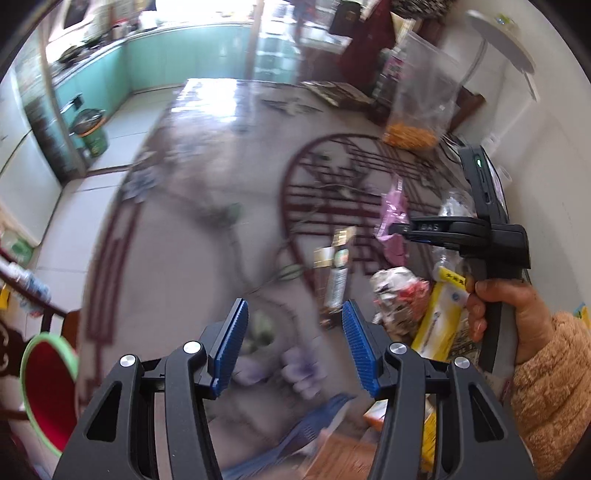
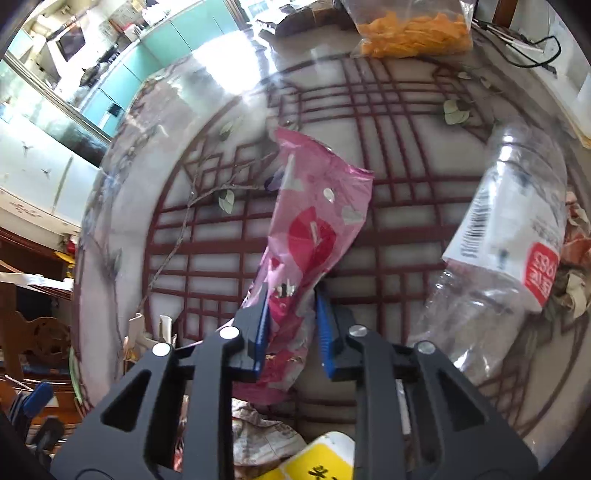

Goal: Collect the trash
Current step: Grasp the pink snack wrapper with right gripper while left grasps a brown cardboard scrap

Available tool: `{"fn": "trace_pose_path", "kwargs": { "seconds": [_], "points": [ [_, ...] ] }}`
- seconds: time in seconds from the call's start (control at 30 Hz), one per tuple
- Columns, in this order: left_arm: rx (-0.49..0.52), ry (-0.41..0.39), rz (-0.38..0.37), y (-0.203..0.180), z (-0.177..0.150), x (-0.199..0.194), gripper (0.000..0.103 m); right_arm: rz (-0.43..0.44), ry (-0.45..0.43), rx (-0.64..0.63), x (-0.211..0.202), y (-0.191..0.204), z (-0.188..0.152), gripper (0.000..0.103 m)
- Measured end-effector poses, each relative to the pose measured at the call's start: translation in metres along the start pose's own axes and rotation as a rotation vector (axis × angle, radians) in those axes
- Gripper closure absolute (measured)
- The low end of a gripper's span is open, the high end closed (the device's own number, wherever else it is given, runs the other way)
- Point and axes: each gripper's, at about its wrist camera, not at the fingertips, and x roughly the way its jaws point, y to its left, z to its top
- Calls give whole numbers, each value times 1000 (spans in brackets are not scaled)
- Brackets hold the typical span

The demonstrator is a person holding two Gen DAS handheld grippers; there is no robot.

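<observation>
My right gripper (image 2: 291, 295) is shut on a pink plastic wrapper (image 2: 314, 225) and holds it above the patterned table; the gripper also shows from the side in the left wrist view (image 1: 397, 229), with the wrapper (image 1: 393, 210) in its tips. My left gripper (image 1: 295, 317) is open and empty above the table. A clear plastic bottle (image 2: 509, 236) lies right of the wrapper. Crumpled paper (image 1: 399, 291), a yellow package (image 1: 441, 317) and a small carton (image 1: 338, 273) lie on the table near the right hand.
A clear bag of orange snacks (image 2: 413, 29) stands at the table's far side, next to a black cable (image 2: 535, 51). A red bin with a green rim (image 1: 48, 391) sits low at the left. A blue item and cardboard (image 1: 332, 435) lie near me.
</observation>
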Motion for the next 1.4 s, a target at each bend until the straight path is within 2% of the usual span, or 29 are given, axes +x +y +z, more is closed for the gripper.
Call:
{"fn": "trace_pose_path", "kwargs": {
  "seconds": [0.07,0.17,0.4,0.47,0.5,0.57,0.77,0.93,1.17,1.4],
  "points": [
    [42,29,-22,-18,10,19,53,29,-22,9,-9,-5,2,86],
    [55,70,-54,-34,23,42,53,64,-65,8,-29,-10,3,86],
    [62,132,-70,-44,30,69,56,118,-133,23,-60,-11,1,86],
    [76,140,-68,-45,30,73,76,124,-133,24,-59,-8,3,86],
    [82,140,-70,-45,30,74,81,128,-133,25,-59,-6,3,86],
    [74,154,-92,-42,30,74,101,137,-132,23,-60,-4,3,86],
    [32,107,-101,-26,24,56,101,155,-135,-19,-65,15,1,86],
    [-21,55,-102,-9,16,26,101,171,-146,-51,-74,32,-3,86],
    [-95,-20,-82,23,-7,-24,101,188,-159,-102,-88,58,-16,86],
    [-136,-63,-67,43,-32,-55,101,200,-169,-162,-100,90,-36,86]
  ]
}}
